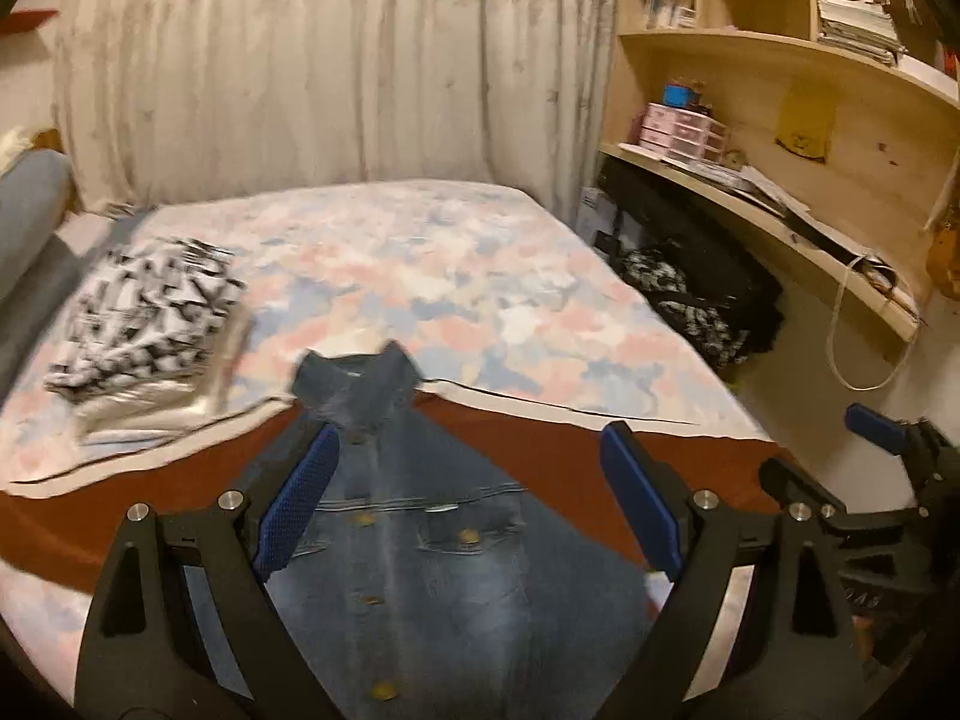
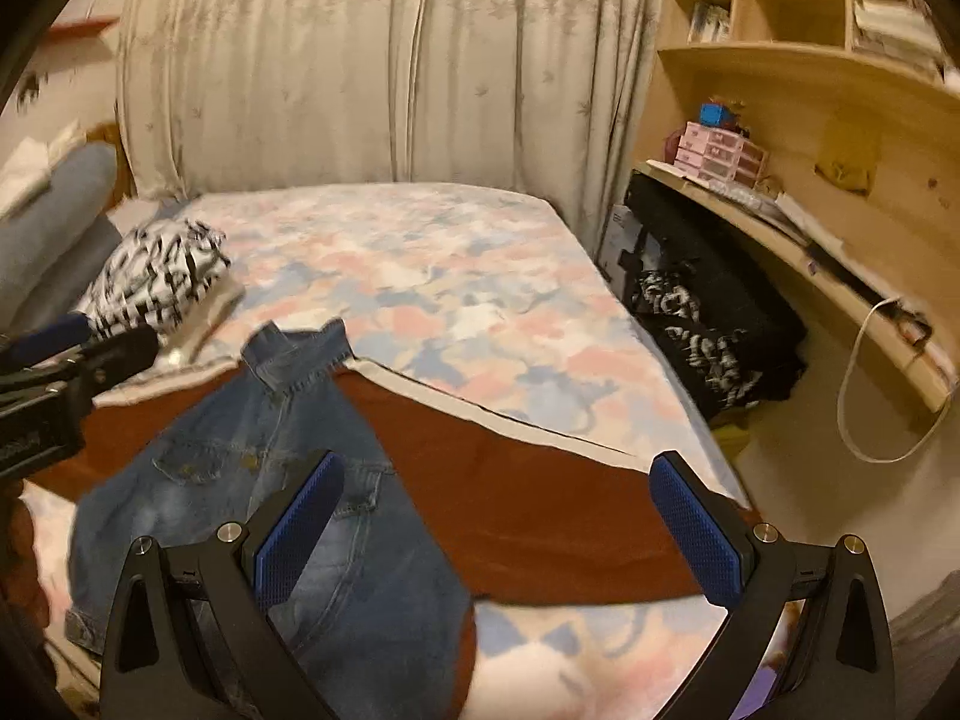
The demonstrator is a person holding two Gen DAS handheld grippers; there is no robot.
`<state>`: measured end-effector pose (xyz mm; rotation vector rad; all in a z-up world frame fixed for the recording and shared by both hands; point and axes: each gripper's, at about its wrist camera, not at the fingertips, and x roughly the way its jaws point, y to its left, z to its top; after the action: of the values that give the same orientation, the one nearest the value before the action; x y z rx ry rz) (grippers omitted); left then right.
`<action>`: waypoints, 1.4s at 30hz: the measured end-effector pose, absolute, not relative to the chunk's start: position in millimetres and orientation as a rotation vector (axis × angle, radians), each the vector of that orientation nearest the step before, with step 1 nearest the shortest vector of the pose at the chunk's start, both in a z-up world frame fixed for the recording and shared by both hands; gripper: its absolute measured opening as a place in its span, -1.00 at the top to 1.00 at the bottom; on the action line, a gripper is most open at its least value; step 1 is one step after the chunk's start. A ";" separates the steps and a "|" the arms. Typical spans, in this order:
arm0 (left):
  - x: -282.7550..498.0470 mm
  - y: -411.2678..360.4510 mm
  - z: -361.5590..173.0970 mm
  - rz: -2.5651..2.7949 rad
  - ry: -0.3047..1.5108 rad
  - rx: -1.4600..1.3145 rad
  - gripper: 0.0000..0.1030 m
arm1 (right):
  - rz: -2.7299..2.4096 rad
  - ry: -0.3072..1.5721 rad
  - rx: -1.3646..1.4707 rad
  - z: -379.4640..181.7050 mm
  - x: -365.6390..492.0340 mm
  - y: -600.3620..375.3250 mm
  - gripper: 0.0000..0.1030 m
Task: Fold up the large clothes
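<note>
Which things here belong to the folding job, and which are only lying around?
For the job:
- denim jacket, spread on the bed
- brown cloth under it
- left gripper and right gripper, both open
- black-and-white folded stack, probably finished

Lying about:
- dark patterned clothing on the floor
- pink drawers, shelf papers

The bed's point(image 1: 456, 264) far half lies open (folded patterned clothes point(image 1: 150, 312) crowd its left edge).
</note>
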<state>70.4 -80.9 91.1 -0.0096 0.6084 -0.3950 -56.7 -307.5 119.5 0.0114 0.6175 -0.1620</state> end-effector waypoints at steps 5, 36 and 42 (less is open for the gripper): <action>108.5 -119.3 67.8 -0.450 0.685 -0.041 -0.71 | -0.268 0.635 0.069 98.6 -37.8 -375.0 -1.00; 204.3 -277.1 -146.8 -0.406 0.955 0.110 -0.70 | -0.534 0.987 0.691 -223.4 0.5 -698.9 -0.56; 201.3 -273.3 -151.3 -0.410 0.952 0.106 -0.70 | -0.492 0.919 0.744 -194.1 -27.3 -700.4 -0.53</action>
<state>201.3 -273.3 -151.3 0.1065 0.9523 -0.4099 -27.3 -700.4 -194.1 0.7438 0.9186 -0.4917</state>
